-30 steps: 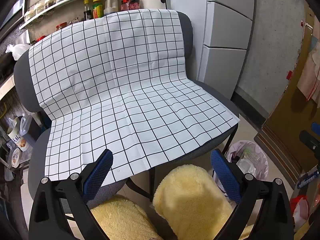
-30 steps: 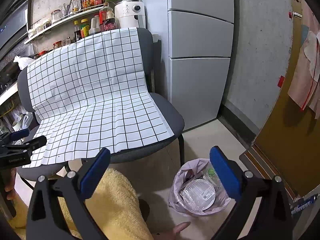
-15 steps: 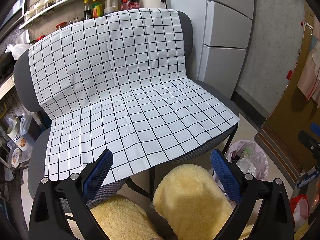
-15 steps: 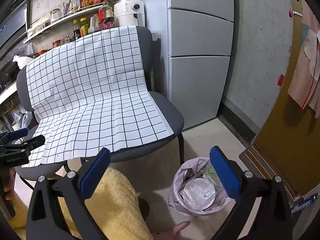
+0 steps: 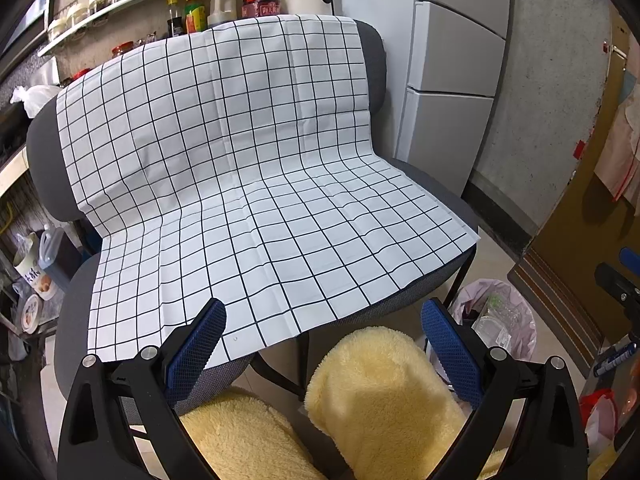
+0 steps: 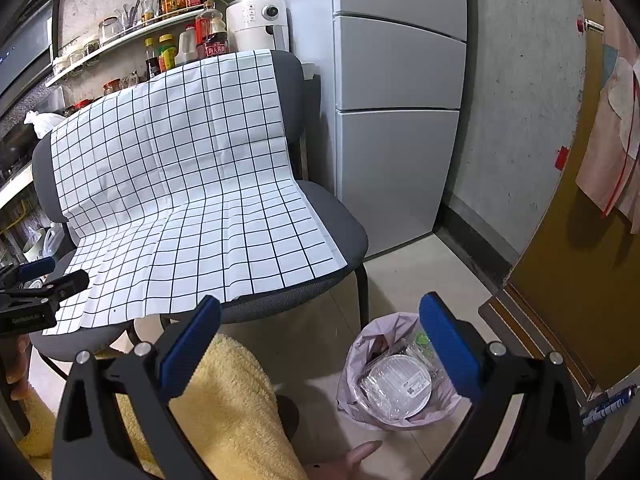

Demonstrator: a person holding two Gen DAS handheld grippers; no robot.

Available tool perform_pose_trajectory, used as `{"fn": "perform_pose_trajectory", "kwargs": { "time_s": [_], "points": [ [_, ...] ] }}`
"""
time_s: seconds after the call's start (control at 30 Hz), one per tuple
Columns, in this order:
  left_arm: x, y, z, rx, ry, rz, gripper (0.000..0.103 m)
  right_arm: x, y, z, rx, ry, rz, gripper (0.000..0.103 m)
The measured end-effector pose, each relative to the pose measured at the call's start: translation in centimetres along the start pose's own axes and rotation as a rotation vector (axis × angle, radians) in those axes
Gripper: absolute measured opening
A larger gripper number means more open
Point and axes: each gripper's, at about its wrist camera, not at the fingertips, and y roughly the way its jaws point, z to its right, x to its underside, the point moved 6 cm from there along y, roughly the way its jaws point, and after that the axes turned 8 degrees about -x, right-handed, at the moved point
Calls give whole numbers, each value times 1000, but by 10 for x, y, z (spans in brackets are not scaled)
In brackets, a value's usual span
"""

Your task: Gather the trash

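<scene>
Closest in, both grippers are spread wide with nothing between the blue pads: the left gripper (image 5: 323,344) hangs over a pair of legs in fuzzy yellow pants (image 5: 384,396), and the right gripper (image 6: 320,340) has one yellow knee under its left finger. Just under and past the right gripper's right finger sits the trash bin (image 6: 352,384), lined with a pale pink bag and already holding a clear plastic lid or container (image 6: 400,384) plus some other clear packaging and a bit of green; from the left gripper's side the same bin shows just beyond its right finger. A bare toe (image 6: 360,452) pokes in on the floor just short of the bin. Ahead of both sets of fingers are two grey chairs (image 5: 424,292) side by side with a white black-grid cloth (image 5: 248,184) draped over backs and seats, and I can't spot any trash on it. Behind the chairs, further out, there's a shelf (image 6: 132,36) of bottles and jars, a white appliance (image 6: 258,20), and to the right a tall grey fridge (image 6: 400,100). In the right view the left gripper peeks in at the far left edge, level with the front of the cloth.
</scene>
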Motion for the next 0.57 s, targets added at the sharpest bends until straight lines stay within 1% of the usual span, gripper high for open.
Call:
{"fn": "perform_pose_trajectory", "kwargs": {
  "time_s": [0.33, 0.47, 0.57],
  "points": [
    [0, 0, 0, 7, -10, 17, 97, 1, 6, 0, -7, 7, -9, 97],
    [2, 14, -8, -8, -30, -21, 97, 1, 21, -7, -29, 4, -28, 97],
    [5, 28, -19, -28, -51, -51, 97, 0, 45, -19, -59, -17, -65, 97]
  ]
}}
